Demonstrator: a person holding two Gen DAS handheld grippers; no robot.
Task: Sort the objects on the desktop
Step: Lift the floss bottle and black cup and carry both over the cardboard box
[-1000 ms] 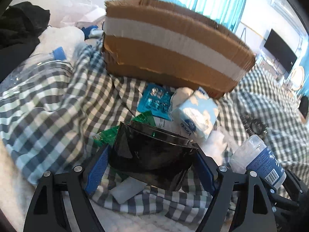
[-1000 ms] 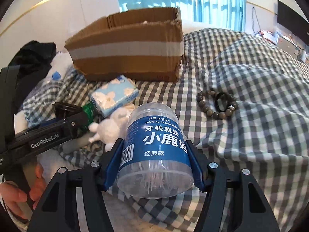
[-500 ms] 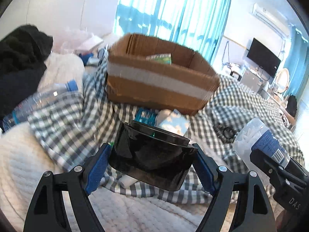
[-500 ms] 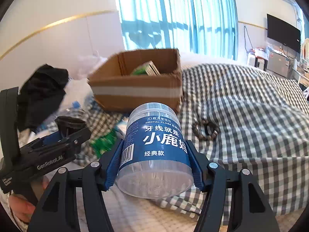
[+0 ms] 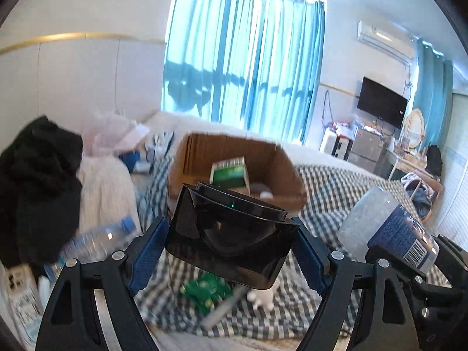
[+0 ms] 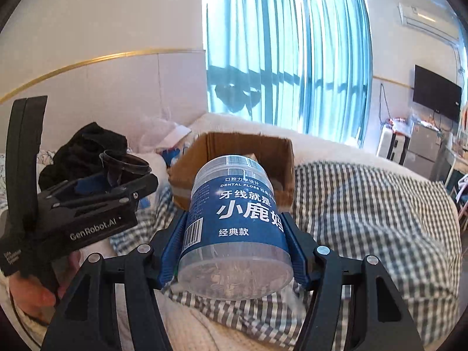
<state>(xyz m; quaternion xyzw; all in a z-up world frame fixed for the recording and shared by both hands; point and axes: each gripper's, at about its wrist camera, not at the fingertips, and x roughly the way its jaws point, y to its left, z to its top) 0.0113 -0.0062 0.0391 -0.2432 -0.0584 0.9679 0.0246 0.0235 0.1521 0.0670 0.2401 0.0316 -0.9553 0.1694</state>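
You held one object in each gripper above the checked blanket (image 6: 365,204), both aimed at the open cardboard box (image 5: 280,166) at frame centre, apparently the collecting place for this sort. The left gripper (image 5: 231,251) had its blue pads pressed on the flanks of a glossy black container (image 5: 228,234), fingers spread wide because the piece is broad; gripped across its sides, its rim stayed uppermost. The right gripper (image 6: 234,248) clamped a clear dental floss jar (image 6: 237,228) with a blue label, fingers at a middling spread, the jar lying along the fingers with its base toward the camera, likely so it could slide out mouth-first into the box. A green-and-white carton (image 5: 229,172) already sat inside the box, suggesting the sort was partly done. Green packets (image 5: 207,289) and a small white figure (image 5: 263,295) lay on the blanket at the lower centre of the left view, a water bottle (image 5: 96,239) at lower left, apparently yet to be sorted.
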